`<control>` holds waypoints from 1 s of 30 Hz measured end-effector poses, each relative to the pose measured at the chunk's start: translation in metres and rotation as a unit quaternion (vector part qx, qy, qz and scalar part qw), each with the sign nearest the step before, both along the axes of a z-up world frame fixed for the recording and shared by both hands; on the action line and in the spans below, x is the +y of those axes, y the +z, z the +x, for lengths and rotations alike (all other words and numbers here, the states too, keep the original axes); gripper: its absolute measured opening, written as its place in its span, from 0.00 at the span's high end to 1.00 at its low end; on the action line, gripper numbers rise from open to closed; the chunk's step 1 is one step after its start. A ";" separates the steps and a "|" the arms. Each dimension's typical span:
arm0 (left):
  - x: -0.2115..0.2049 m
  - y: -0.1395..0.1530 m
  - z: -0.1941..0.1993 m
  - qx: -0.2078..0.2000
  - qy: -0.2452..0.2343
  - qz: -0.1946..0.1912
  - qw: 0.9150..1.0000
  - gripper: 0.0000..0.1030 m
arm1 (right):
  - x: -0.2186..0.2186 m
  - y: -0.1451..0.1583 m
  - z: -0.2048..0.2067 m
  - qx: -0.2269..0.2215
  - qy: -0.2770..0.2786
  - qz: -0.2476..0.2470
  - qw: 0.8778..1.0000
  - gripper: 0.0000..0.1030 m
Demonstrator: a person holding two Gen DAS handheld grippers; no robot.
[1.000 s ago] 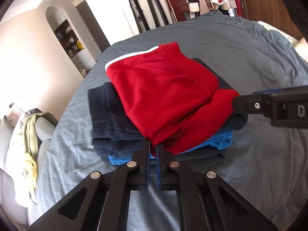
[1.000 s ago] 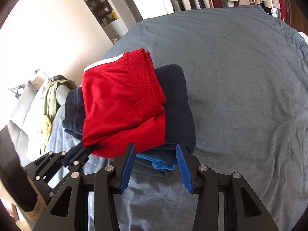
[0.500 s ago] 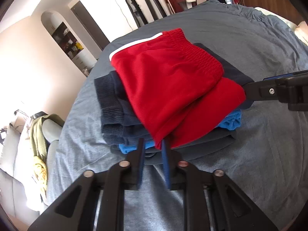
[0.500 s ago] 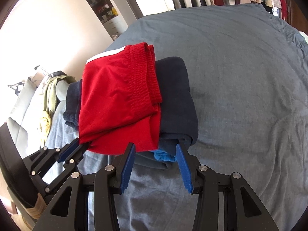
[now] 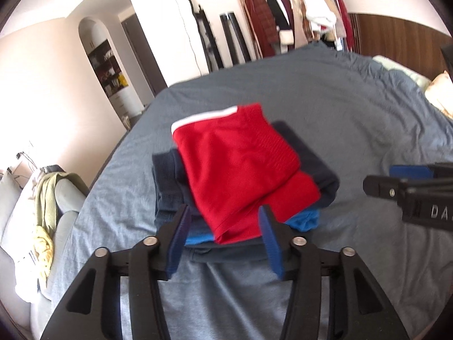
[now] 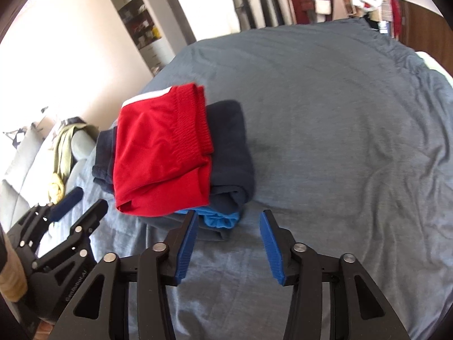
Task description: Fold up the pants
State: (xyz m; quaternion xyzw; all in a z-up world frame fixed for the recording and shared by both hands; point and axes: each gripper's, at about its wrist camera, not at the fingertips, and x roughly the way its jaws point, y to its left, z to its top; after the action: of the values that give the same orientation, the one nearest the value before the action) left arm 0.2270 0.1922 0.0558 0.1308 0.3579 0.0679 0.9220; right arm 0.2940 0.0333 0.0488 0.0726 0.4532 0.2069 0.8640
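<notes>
Both claws, left claw [image 5: 225, 239] and right claw [image 6: 228, 243], agape, empty.

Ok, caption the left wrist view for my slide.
Open left gripper before folded red shorts atop a clothes stack on the grey bed.

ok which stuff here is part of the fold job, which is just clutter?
Job:
red shorts, folded, topping the stack
navy pants and blue garment beneath
left gripper, open
right gripper, open

Clutter:
clothes rack
green garment on chair
</notes>
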 end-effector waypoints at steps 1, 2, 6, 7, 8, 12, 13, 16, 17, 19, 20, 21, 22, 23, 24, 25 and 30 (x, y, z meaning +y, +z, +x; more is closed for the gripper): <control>-0.005 0.004 -0.003 -0.008 -0.001 -0.002 1.000 0.49 | -0.005 0.002 -0.003 -0.007 -0.007 0.000 1.000 0.43; -0.006 0.006 -0.004 -0.012 0.001 -0.005 1.000 0.45 | -0.010 0.004 -0.007 -0.015 -0.016 0.001 1.000 0.41; -0.018 0.014 -0.017 -0.031 0.003 -0.026 0.999 0.38 | -0.033 0.010 -0.022 -0.038 -0.040 0.007 0.998 0.32; -0.020 0.015 -0.021 -0.035 0.004 -0.028 0.999 0.37 | -0.037 0.011 -0.025 -0.041 -0.045 0.008 0.998 0.30; -0.024 0.016 -0.024 -0.039 0.006 -0.030 0.999 0.34 | -0.042 0.012 -0.028 -0.046 -0.051 0.009 0.998 0.28; -0.038 0.015 -0.036 -0.056 0.002 -0.032 0.998 0.23 | -0.063 0.010 -0.044 -0.063 -0.068 0.007 0.996 0.19; -0.042 0.012 -0.040 -0.061 0.001 -0.033 0.998 0.22 | -0.067 0.009 -0.046 -0.065 -0.072 0.007 0.995 0.19; -0.052 0.003 -0.050 -0.077 0.004 -0.028 0.997 0.18 | -0.080 -0.001 -0.055 -0.073 -0.085 0.009 0.994 0.19; -0.056 -0.001 -0.054 -0.081 0.008 -0.024 0.996 0.17 | -0.085 -0.006 -0.058 -0.078 -0.091 0.011 0.993 0.18; -0.061 -0.008 -0.061 -0.089 0.013 -0.022 0.996 0.16 | -0.094 -0.015 -0.064 -0.086 -0.099 0.013 0.991 0.15; -0.064 -0.012 -0.065 -0.093 0.015 -0.023 0.995 0.15 | -0.097 -0.019 -0.067 -0.090 -0.101 0.012 0.991 0.14; -0.067 -0.016 -0.070 -0.096 0.016 -0.022 0.995 0.14 | -0.101 -0.023 -0.070 -0.098 -0.101 0.012 0.990 0.14; -0.071 -0.022 -0.075 -0.099 0.018 -0.021 0.995 0.14 | -0.103 -0.026 -0.074 -0.107 -0.100 0.009 0.989 0.12; -0.073 -0.026 -0.079 -0.101 0.017 -0.022 0.994 0.14 | -0.106 -0.030 -0.078 -0.117 -0.099 -0.001 0.988 0.12; -0.075 -0.030 -0.084 -0.104 0.018 -0.023 0.994 0.14 | -0.108 -0.034 -0.083 -0.127 -0.096 -0.012 0.987 0.12; -0.078 -0.034 -0.089 -0.105 0.020 -0.024 0.994 0.14 | -0.110 -0.038 -0.087 -0.135 -0.090 -0.018 0.987 0.12; -0.090 -0.048 -0.124 -0.117 0.029 -0.037 0.992 0.14 | -0.123 -0.052 -0.113 -0.160 -0.081 -0.022 0.983 0.12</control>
State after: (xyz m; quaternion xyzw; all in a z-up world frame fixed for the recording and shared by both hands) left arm 0.1026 0.1018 0.0076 0.0774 0.2540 0.0965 0.9593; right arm 0.1808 -0.0896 -0.0027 0.0562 0.3058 0.1349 0.9408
